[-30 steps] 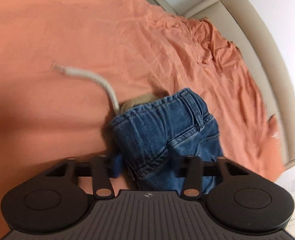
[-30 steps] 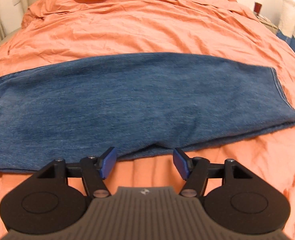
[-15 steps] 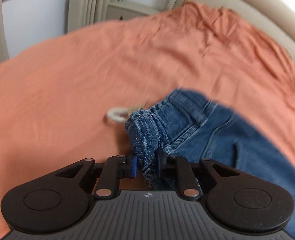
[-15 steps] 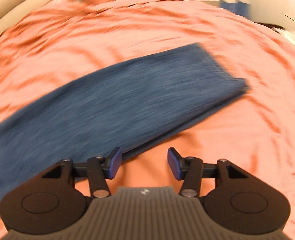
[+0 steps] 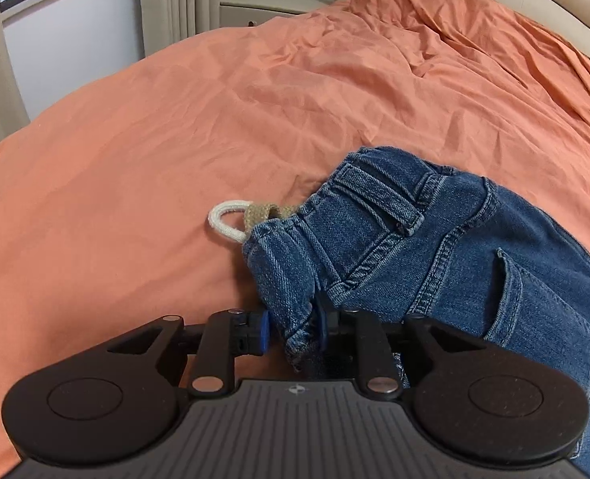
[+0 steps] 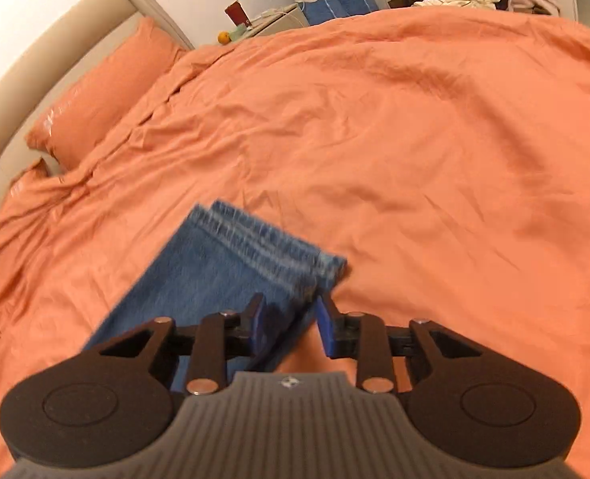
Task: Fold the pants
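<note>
The blue denim pants [image 5: 434,239] lie on the orange bedspread [image 5: 175,127] of a bed. In the left wrist view their waistband end is bunched, with a belt loop and a pocket showing, and a white drawstring loop [image 5: 227,221] pokes out beside it onto the bedspread.

The left hand-held gripper [image 5: 291,329] is clamped on a fold of the waistband denim; its jaws have just eased slightly wider with the cloth between them.

In the right wrist view the hem end of a leg [image 6: 255,251] appears blurred. The right hand-held gripper [image 6: 287,327] has just been closing, the edge of the leg between its blue pads; whether they press the cloth cannot be told.

An orange pillow [image 6: 103,92] rests against the beige headboard [image 6: 35,60].
</note>
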The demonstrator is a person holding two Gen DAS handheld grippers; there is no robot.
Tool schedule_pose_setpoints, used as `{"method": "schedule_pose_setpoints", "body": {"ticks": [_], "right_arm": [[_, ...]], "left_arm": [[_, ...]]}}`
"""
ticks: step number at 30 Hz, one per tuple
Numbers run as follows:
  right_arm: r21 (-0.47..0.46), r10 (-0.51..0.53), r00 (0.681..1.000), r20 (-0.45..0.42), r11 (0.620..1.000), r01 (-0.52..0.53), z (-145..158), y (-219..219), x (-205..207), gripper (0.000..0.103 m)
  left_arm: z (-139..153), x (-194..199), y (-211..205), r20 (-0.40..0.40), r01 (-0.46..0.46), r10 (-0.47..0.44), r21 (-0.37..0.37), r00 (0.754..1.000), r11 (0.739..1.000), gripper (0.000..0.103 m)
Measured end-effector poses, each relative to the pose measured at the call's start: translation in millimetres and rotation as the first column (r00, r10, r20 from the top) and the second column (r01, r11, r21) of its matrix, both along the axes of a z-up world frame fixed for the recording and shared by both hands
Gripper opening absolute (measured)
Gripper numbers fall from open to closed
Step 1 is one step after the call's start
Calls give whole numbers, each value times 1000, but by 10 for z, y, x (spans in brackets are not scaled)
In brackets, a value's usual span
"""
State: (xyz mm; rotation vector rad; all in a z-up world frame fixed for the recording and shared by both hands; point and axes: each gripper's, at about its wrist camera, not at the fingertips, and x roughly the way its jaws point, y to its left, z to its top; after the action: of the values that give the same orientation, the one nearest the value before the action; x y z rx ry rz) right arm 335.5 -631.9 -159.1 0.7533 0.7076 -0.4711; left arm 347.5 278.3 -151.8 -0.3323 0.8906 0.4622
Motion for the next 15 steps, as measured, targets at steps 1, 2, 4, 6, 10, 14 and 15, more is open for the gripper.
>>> {"method": "schedule_pose_setpoints", "body": {"ticks": [1, 2, 4, 6, 10, 14, 15], "right_arm": [[6, 1, 1000, 0, 1000, -1, -30, -46, 52, 24], [28, 7, 1000, 1, 1000, -7, -68, -84, 97, 24], [52, 9, 1000, 6, 999, -10, -117, -129, 153, 9], [30, 39, 999, 21, 999, -40, -59, -129, 191, 5], [-184, 167, 975, 147, 973, -139, 517, 46, 228, 2], [-218, 178, 984, 23, 961, -169, 401, -55, 316, 1], [-204, 172, 985, -6, 964, -170, 297, -85, 327, 1]], "left_arm": [[5, 6, -20, -4, 0, 0, 11, 1000, 1000, 25], [8, 11, -40, -10, -3, 3, 22, 1000, 1000, 25], [21, 30, -75, -26, -14, 15, 39, 1000, 999, 25], [38, 59, -103, -46, -19, 21, 53, 999, 998, 25], [45, 89, -132, -62, -14, 18, 73, 998, 997, 25], [18, 52, -128, -45, -15, 18, 69, 999, 998, 25], [17, 51, -131, -46, -14, 17, 70, 999, 997, 25]]}}
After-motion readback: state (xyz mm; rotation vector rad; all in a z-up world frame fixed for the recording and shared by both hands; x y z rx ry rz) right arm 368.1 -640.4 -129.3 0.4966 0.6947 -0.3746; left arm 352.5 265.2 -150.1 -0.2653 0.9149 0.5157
